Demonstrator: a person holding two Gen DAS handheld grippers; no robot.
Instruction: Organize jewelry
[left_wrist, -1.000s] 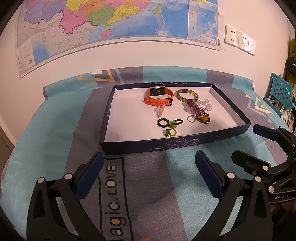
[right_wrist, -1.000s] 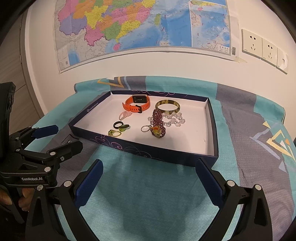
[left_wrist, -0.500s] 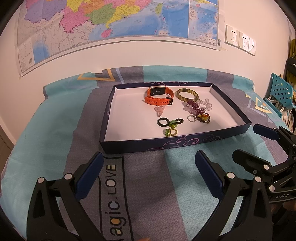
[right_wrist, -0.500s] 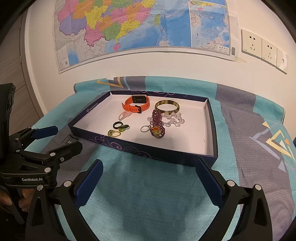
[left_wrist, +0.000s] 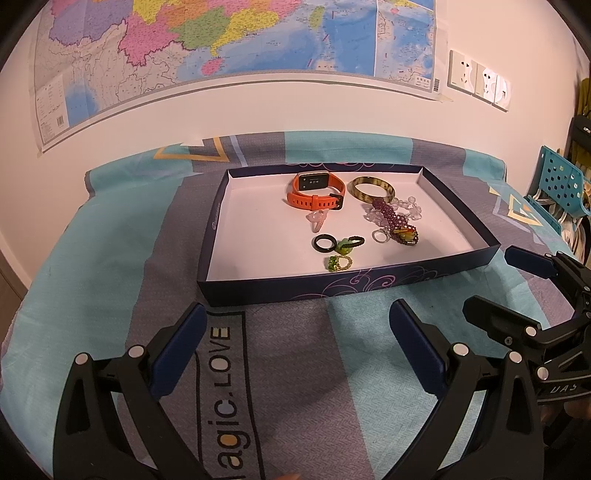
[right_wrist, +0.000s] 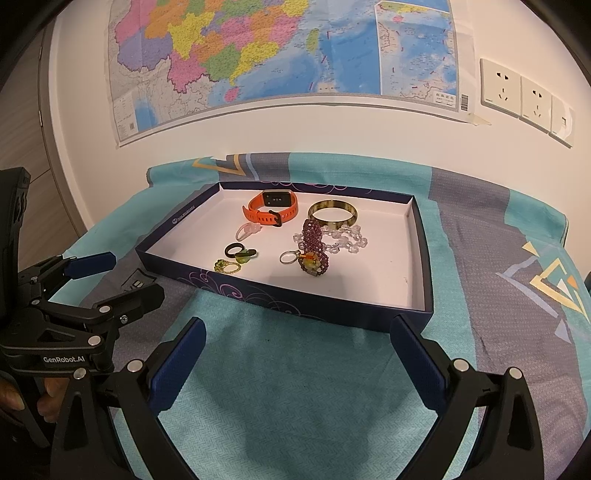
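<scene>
Both tongs, left gripper (left_wrist: 295, 343) and right gripper (right_wrist: 297, 352), hang wide open and empty, just short of the jewelry tray (left_wrist: 369, 286) ahead, where tiny rings (left_wrist: 340, 263) beside tangled beaded bracelets (right_wrist: 314, 245) could easily snag or slip.

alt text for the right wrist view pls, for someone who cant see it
A shallow dark blue tray on a teal and grey cloth holds loose jewelry: an orange watch, a bangle, bead bracelets and small rings. The right gripper hovers before it, jaws open and empty; the left gripper is at left.
</scene>
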